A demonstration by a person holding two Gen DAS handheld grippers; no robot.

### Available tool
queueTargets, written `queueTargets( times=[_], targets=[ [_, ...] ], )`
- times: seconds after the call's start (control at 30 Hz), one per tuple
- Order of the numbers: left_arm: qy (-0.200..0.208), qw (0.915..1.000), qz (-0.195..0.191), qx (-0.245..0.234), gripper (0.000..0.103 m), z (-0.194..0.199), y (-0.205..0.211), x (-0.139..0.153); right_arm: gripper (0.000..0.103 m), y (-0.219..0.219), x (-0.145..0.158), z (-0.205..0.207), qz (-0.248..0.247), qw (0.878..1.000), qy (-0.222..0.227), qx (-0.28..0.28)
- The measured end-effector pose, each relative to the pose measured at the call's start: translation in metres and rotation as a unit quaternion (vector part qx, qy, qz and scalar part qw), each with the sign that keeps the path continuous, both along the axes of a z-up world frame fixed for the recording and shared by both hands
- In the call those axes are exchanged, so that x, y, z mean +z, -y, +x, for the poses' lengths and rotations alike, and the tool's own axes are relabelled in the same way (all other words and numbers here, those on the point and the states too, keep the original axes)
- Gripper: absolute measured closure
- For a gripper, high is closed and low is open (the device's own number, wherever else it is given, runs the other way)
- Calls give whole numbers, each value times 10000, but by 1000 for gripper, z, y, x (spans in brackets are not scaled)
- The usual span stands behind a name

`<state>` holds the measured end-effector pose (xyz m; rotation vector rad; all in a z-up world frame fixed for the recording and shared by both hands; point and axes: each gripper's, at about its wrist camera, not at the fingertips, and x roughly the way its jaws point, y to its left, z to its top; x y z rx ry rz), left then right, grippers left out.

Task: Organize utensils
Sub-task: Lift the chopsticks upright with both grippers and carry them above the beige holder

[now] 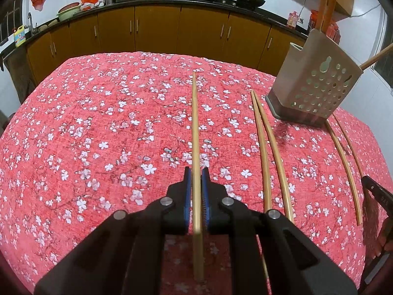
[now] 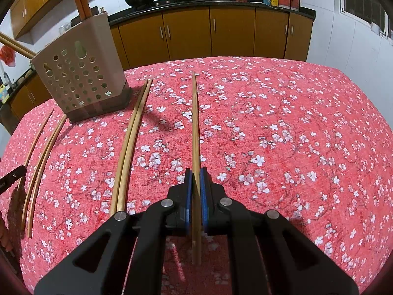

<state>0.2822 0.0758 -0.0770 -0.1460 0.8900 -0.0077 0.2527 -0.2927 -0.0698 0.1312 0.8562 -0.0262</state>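
One chopstick [image 1: 195,127] pinched lengthwise — left gripper [image 1: 195,172].

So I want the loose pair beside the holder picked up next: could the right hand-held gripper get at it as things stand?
Probably not yet: the right hand-held gripper is shut on a chopstick. Otherwise the way looks free; the pair of chopsticks lies unobstructed on the tablecloth, just beside the holder.

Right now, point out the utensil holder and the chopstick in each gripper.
Utensil holder [image 1: 319,83]: left wrist view, perforated face.
Left gripper's chopstick [image 1: 195,127]: left wrist view, mid-shaft.
Right gripper's chopstick [image 2: 195,123]: right wrist view, mid-shaft.
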Motion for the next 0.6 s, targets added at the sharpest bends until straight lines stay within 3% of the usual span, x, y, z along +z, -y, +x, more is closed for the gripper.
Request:
queueTargets(
  times=[0.6],
  targets=[
    [-68, 9985, 493, -210, 94, -25, 19, 0, 95, -1, 2, -16, -1, 9999, -47, 90]
  ],
)
